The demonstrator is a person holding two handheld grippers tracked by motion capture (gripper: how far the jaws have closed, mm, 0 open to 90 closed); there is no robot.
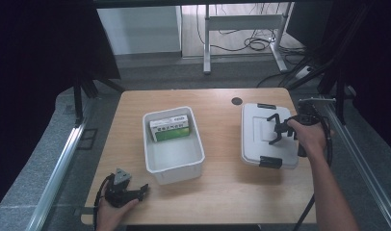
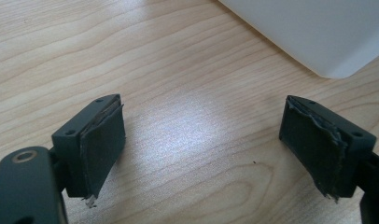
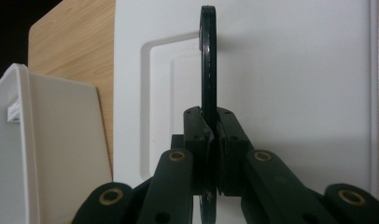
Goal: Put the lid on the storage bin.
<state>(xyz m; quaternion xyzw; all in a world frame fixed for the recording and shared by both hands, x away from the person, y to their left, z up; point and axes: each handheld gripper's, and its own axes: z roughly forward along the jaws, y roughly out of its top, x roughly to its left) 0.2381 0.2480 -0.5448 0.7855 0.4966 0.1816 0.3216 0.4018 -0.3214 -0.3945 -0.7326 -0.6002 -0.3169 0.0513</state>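
A green box (image 1: 170,129) is lying in the open white bin (image 1: 174,166). The right gripper (image 3: 211,140) is clamping the lid's black handle (image 3: 207,56); the left gripper (image 2: 204,144) is resting spread open on the wooden table (image 1: 217,192).

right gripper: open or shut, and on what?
Shut. In the right gripper view, the right gripper has its fingers pressed on the lid's raised black handle.

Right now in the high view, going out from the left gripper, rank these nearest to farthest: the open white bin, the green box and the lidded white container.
From the left gripper at the table's near left corner:
1. Open white bin, just up and right of it.
2. Green box, inside that bin at its far end.
3. Lidded white container, across the table on the right, where the right gripper is.
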